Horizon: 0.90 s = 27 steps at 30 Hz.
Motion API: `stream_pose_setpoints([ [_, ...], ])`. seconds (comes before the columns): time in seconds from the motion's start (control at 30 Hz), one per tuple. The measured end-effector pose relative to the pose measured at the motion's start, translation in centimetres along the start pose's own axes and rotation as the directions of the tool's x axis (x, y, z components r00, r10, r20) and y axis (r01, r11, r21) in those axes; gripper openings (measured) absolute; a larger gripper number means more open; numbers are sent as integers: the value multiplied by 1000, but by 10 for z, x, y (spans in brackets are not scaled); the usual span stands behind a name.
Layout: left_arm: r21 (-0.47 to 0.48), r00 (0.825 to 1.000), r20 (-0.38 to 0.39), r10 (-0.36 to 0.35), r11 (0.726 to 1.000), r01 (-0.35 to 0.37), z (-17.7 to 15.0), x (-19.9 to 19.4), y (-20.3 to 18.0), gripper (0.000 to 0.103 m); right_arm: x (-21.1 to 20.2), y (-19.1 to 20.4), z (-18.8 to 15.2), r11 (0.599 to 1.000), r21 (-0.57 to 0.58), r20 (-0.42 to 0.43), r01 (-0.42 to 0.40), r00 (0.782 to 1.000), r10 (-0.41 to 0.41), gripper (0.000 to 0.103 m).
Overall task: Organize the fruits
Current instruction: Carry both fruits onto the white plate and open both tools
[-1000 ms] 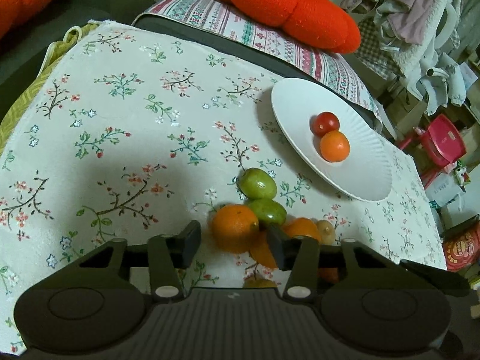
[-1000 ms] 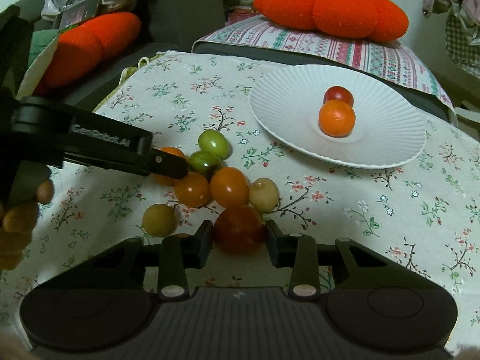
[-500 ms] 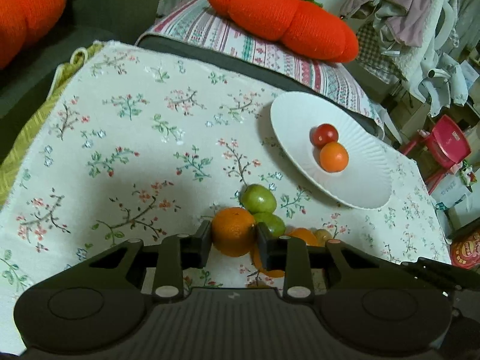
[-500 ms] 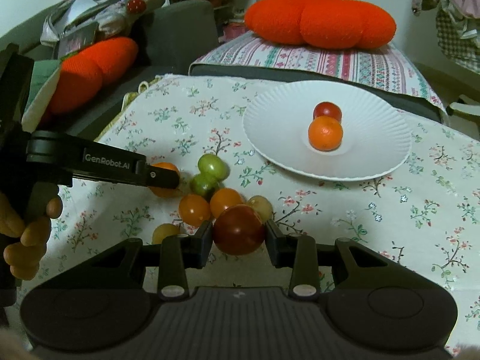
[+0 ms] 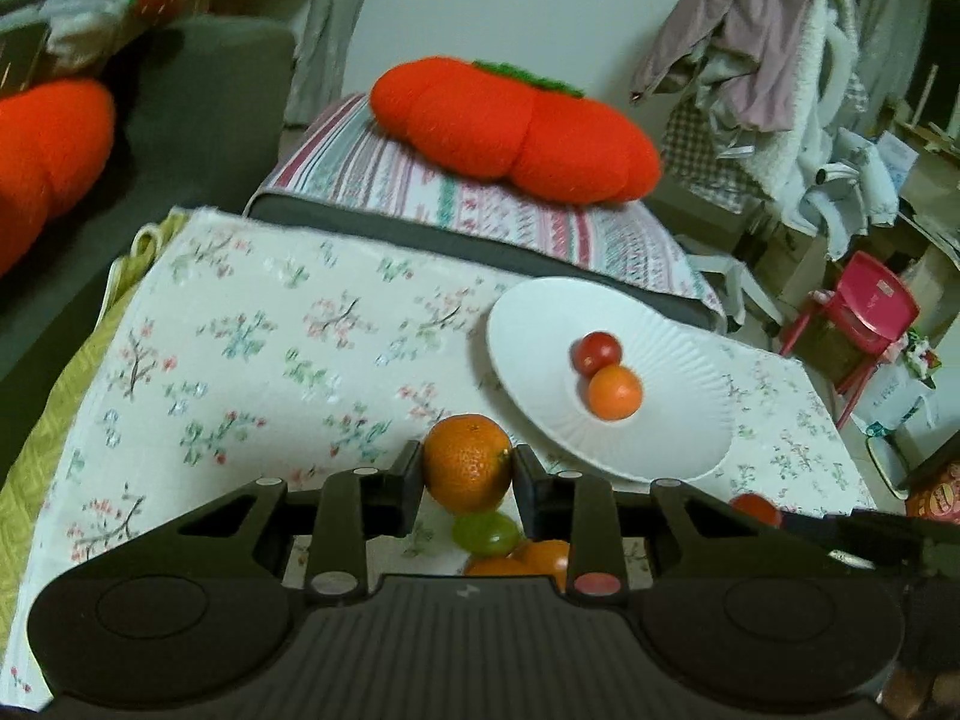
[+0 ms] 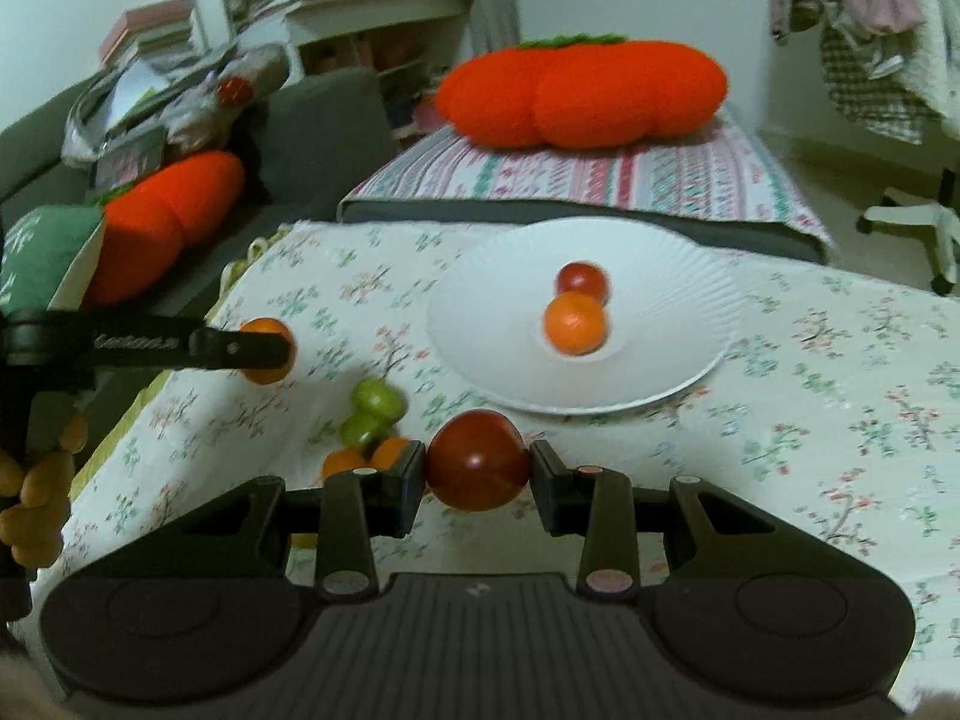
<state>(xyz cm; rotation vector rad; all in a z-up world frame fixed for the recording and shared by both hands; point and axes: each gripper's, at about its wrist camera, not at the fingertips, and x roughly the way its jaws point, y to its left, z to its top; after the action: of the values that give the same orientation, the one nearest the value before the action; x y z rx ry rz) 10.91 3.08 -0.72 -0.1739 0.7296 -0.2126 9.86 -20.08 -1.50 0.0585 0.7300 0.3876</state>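
My left gripper (image 5: 467, 474) is shut on an orange (image 5: 467, 461) and holds it above the floral tablecloth, just left of the white plate (image 5: 540, 360). It also shows in the right wrist view (image 6: 264, 350). My right gripper (image 6: 477, 471) is shut on a dark red tomato (image 6: 477, 459), lifted in front of the plate (image 6: 480, 324). The plate holds a small orange (image 6: 573, 323) and a red tomato (image 6: 582, 281). Green fruits (image 6: 375, 399) and small orange tomatoes (image 6: 366, 459) lie on the cloth below.
A big orange pumpkin cushion (image 5: 510, 129) lies on a striped pad behind the table. A grey sofa with another orange cushion (image 6: 162, 222) is at the left. A red child's chair (image 5: 864, 324) and a clothes pile stand at the right.
Both grippers have risen and moved toward the plate with their fruit. The left gripper closed on the orange and lifted it off the pile; the right lifted the red tomato.
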Motion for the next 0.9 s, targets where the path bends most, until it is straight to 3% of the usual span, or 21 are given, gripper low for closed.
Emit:
stream_pose_setpoints([
  [0.33, 116, 998, 63, 0, 993, -7, 3, 2, -26, 9, -22, -27, 8, 999, 33, 83, 30, 996, -33, 34],
  [0.63, 239, 994, 102, -27, 971, 2, 3, 21, -47, 9, -20, -44, 11, 995, 60, 90, 84, 992, -89, 34],
  [0.9, 293, 995, 93, -19, 956, -9, 2, 43, -57, 9, -7, -59, 16, 988, 77, 86, 131, 987, -138, 34],
])
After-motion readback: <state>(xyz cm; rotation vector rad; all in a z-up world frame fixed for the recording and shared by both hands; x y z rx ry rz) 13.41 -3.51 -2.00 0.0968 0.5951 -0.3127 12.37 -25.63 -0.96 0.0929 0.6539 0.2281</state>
